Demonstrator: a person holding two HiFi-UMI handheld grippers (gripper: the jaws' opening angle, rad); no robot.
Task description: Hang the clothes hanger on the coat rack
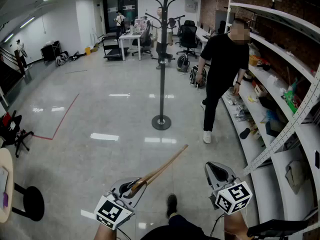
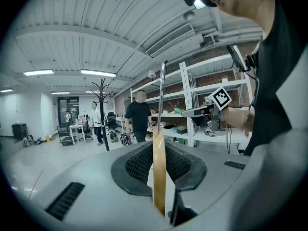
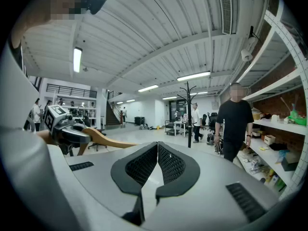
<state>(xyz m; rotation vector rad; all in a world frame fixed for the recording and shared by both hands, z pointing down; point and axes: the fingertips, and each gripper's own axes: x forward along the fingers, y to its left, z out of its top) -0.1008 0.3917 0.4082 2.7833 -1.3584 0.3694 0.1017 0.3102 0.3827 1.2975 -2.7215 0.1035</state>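
A wooden clothes hanger (image 1: 161, 170) slants up and to the right from my left gripper (image 1: 133, 187), which is shut on its lower end. In the left gripper view the wood (image 2: 159, 172) stands between the pads, and the metal hook (image 2: 162, 95) rises above it. The black coat rack (image 1: 162, 59) stands several steps ahead on a round base (image 1: 161, 122), with its top hooks bare. My right gripper (image 1: 218, 172) hovers beside the hanger at the lower right. Its jaws (image 3: 157, 147) are shut with nothing between them.
A person in black (image 1: 222, 69) walks along the white shelving (image 1: 280, 109) on the right, close to the rack. Desks and office chairs (image 1: 145, 36) stand far behind it. A black stool (image 1: 27, 201) and a table edge (image 1: 5, 184) are at the lower left. My foot (image 1: 171, 204) shows below.
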